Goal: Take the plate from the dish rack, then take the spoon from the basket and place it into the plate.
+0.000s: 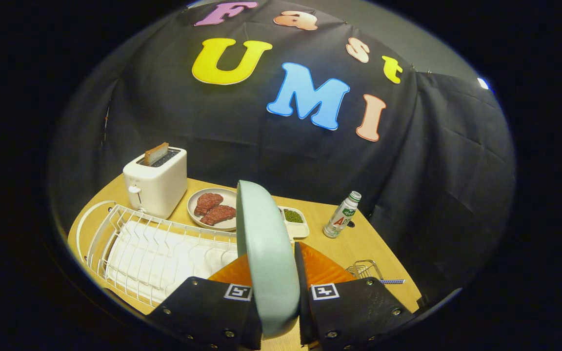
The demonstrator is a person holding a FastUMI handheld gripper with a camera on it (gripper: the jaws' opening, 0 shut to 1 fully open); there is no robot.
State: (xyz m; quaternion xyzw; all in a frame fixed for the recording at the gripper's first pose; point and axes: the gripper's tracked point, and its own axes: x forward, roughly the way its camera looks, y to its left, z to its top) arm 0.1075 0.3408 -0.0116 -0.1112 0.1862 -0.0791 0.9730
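A pale green plate [266, 253] stands on edge between my two fingers, and my gripper [276, 300] is shut on its rim. It is lifted clear of the white wire dish rack [149, 243], which lies to the left of the fingers. To the right of the fingers sits a small wire basket [365, 269]. A spoon's blue-patterned handle [392, 281] pokes out of the basket sideways; its bowl is hidden.
A white toaster [156, 183] with a slice of bread stands beyond the rack. Behind the plate are a dish with two pieces of meat [212, 208], a small white tray of green beans [294, 219] and a bottle [342, 215]. All rest on a wooden table [354, 243].
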